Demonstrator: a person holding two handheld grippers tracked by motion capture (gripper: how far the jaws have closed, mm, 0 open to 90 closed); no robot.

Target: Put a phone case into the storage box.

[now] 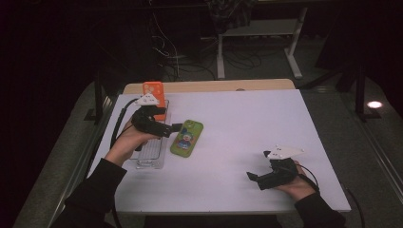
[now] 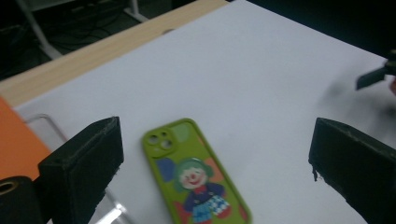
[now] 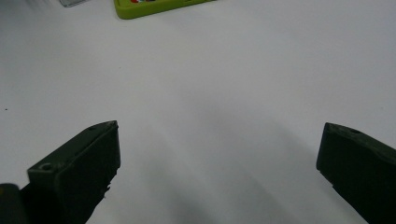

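Observation:
A green phone case [image 1: 187, 137] with a clown picture lies flat on the white table. In the left gripper view the green phone case [image 2: 196, 175] sits on the table between and beyond the two black jaws. My left gripper [image 1: 175, 128] hovers just left of it, open with nothing between its fingers. An orange phone case [image 1: 154, 97] stands behind that gripper, in a clear plastic rack [image 1: 151, 154]. My right gripper [image 1: 254, 178] rests near the front right of the table, open and empty; the green phone case's edge [image 3: 159, 7] shows far off in its view.
The white table top [image 1: 247, 123] has a wooden strip [image 1: 209, 86] along its far edge. Table legs and cables stand on the dark floor behind. The right gripper's jaw tip [image 2: 373, 77] shows at the right edge of the left gripper view.

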